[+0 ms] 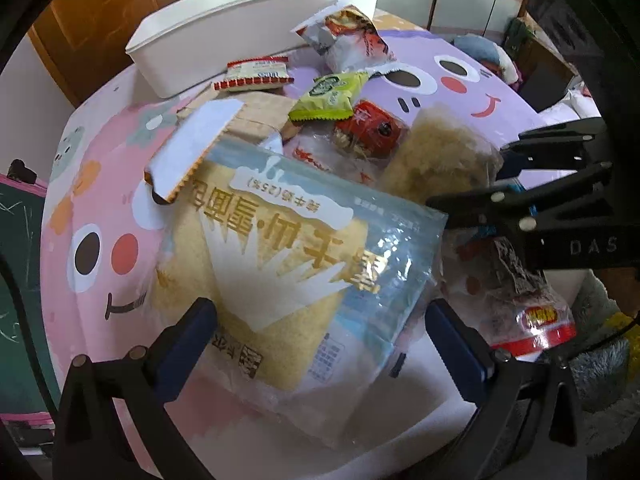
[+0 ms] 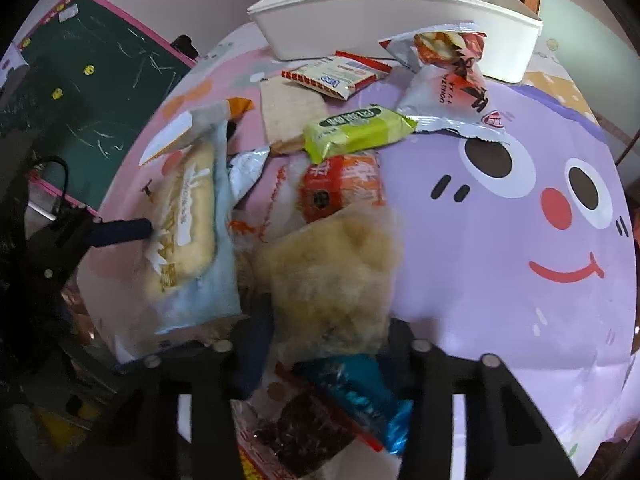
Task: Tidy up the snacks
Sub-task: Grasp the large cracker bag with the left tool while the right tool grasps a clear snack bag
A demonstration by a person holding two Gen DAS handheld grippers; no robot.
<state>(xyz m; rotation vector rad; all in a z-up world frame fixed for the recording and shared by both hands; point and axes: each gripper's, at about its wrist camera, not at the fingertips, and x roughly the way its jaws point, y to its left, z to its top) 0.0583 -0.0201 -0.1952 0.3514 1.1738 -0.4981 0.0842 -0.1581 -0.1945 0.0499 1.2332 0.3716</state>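
A pile of snack packets lies on a pink and purple cartoon-face tablecloth (image 1: 100, 208). My left gripper (image 1: 320, 344) is open, its fingers on either side of a large pale-blue bread packet (image 1: 288, 264), seen also in the right wrist view (image 2: 188, 240). My right gripper (image 2: 332, 340) straddles a clear bag of pale puffed snack (image 2: 332, 276), its jaws partly closed around the bag's near end; it also shows in the left wrist view (image 1: 480, 184). A white storage box (image 1: 256, 28) stands at the far edge (image 2: 400, 12).
In the pile lie a green packet (image 2: 356, 132), a red packet (image 2: 340, 192), a red-edged biscuit packet (image 2: 336, 74), a silver-red packet (image 2: 444, 76), a blue packet (image 2: 360, 396) and a clear dark-fruit packet (image 2: 304, 432). A green chalkboard (image 2: 80, 92) stands left of the table.
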